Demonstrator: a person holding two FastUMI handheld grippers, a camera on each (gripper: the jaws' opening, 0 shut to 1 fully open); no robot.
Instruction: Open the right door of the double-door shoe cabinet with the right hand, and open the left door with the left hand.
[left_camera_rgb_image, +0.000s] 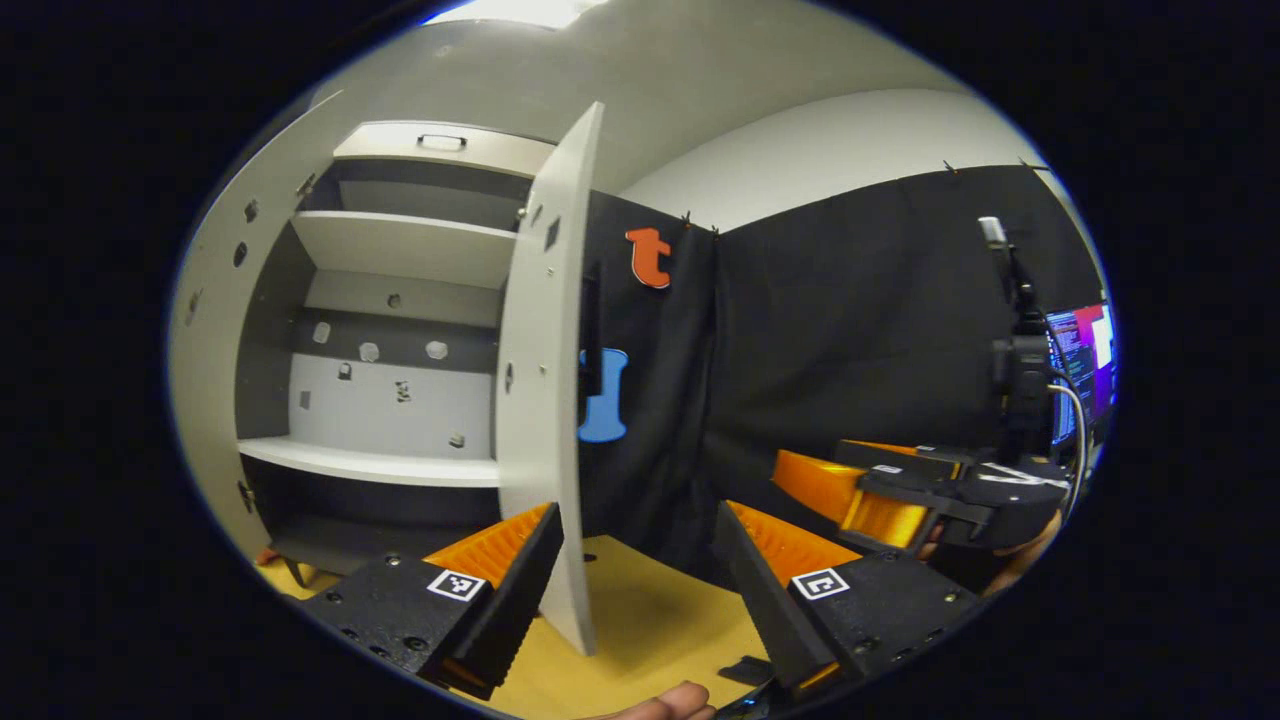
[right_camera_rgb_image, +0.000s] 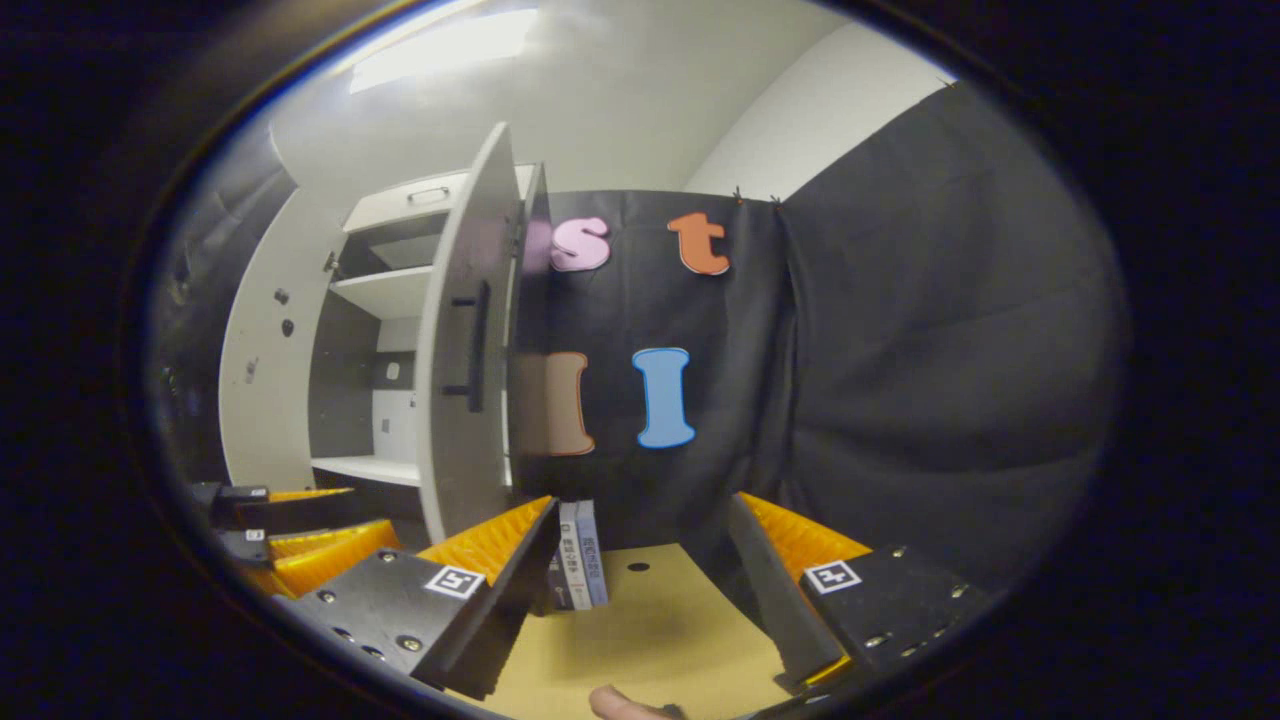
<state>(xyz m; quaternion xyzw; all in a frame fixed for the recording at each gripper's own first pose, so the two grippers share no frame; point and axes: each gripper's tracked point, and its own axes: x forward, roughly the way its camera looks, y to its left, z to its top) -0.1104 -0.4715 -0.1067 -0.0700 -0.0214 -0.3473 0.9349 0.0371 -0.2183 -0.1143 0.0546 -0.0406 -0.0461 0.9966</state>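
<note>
Both tongs gape wide and empty, left tongs (left_camera_rgb_image: 640, 590) and right tongs (right_camera_rgb_image: 645, 590), facing the shoe cabinet (left_camera_rgb_image: 400, 330) at the table's (left_camera_rgb_image: 650, 610) far edge, its stiff, light-looking right door (right_camera_rgb_image: 465, 340) swung out, black handle (right_camera_rgb_image: 478, 345) the likeliest hold.

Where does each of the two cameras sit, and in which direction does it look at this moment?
Left gripper view: rides on the left gripper, faces the open shoe cabinet past the right door; its own open fingers, a fingertip, and the right gripper show.
Right gripper view: rides on the right gripper, faces the right door's handle and some books; its own open fingers and the left gripper show.
Shared: cabinet, right door, yellow table.
</note>
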